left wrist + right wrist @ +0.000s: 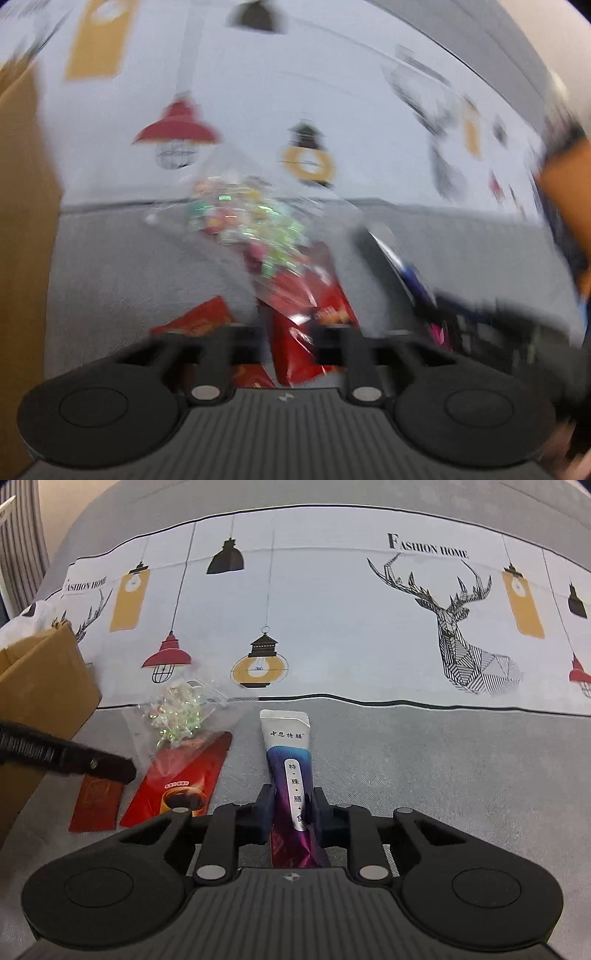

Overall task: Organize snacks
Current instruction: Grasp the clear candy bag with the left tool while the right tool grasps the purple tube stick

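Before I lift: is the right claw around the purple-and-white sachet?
Yes, the right claw has its fingers on both sides of the purple-and-white sachet.

I seem to be working in a home, at a table dressed for living rather than for any trade; the tablecloth under my tools is soft grey fabric with a white printed band; that band carries hanging lamps, lanterns and a line-drawn stag's head, with the words "Fashion Home" above it; a plain cardboard box stands open at the left edge of the cloth; at the far upper left hangs what looks like a pleated grey curtain; small snack sachets lie loose on the cloth.
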`<state>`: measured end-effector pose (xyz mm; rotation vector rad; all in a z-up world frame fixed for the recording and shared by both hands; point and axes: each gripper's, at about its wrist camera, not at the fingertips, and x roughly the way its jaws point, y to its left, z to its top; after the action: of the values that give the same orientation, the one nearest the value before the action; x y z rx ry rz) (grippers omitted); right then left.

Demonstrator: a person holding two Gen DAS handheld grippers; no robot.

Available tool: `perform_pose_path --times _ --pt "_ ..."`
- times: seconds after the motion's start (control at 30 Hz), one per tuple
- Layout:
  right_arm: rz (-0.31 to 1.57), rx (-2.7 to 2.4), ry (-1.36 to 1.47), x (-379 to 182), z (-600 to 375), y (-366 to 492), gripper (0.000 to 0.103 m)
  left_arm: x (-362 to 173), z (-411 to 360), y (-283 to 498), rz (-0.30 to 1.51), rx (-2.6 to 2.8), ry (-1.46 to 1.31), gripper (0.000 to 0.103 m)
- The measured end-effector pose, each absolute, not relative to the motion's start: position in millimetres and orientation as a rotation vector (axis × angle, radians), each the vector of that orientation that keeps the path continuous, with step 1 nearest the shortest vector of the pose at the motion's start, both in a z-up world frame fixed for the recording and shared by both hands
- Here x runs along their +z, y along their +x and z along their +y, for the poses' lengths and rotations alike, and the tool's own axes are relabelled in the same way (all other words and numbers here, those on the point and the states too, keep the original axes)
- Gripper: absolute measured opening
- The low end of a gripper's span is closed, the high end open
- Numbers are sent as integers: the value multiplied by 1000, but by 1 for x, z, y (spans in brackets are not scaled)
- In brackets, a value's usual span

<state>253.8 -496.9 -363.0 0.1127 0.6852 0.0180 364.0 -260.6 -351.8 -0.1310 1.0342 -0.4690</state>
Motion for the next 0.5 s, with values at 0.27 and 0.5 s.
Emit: perform_pose_path --times 0.27,0.5 --pt "729 13 140 -371 -504 264 27 -370 -257 422 1111 -293 -358 103" --pt "737 16 134 -383 -503 275 68 -372 -291 443 1023 -346 -224 33"
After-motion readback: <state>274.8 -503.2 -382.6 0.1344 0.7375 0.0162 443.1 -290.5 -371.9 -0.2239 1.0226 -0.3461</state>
